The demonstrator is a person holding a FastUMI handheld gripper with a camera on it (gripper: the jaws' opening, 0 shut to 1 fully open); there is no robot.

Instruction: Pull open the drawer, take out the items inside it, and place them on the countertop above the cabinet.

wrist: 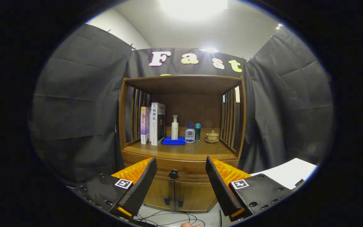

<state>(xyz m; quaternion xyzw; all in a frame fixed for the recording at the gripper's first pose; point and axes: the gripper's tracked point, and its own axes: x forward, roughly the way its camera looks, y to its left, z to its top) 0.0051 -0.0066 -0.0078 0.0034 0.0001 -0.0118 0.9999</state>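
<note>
**Gripper view — wooden cabinet, drawer shut, fingers spread**

Gripper [180,164]: fingers released and wide apart, holding nothing; the cabinet stands beyond them, well clear of both tips.

Cabinet [181,151]: dark wood, slatted sides, open shelf above, one drawer below it, two small doors [175,195] at the bottom.

Drawer [181,171]: closed, flush with the cabinet front. Its round dark knob [173,173] sits between the two fingers, further off.

Countertop [197,151]: the shelf surface above the drawer, bare along its front part.

Items at the back of the countertop, left to right — two upright books [153,124]; a folded blue cloth [173,141] with a white pump bottle [175,127] standing on it; a small bottle with a dark cap [190,134]; a teal bottle [198,131]; a lidded tea cup on a saucer [212,136].

Cables [169,219]: loose on the floor before the cabinet.

White sheet [290,175]: flat, off beyond the right finger.
</note>
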